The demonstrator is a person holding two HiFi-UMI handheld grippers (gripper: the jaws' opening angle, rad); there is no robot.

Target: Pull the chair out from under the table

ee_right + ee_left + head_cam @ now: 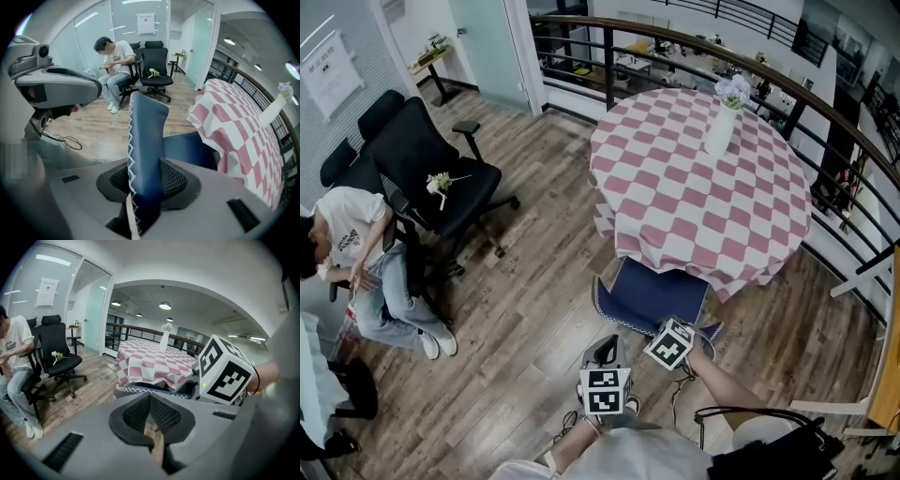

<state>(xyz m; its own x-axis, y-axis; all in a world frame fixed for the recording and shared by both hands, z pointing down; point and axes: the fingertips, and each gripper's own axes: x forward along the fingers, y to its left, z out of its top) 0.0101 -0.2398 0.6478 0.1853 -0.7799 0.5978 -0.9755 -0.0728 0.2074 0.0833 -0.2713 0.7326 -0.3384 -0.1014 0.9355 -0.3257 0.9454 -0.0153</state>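
The jaws of the right gripper are clamped on the top of the backrest of the blue chair, one mesh pad on each side of the padded edge with the white zigzag stitching. The jaws of the left gripper are together and hold nothing; only the wooden floor shows behind them, and this gripper hangs just beside the right one. The blue chair stands at the near side of the round table, its seat partly under the hanging pink and white checked cloth. A white vase with flowers stands on the table. Well apart, at the left, are a black office chair and a seated person.
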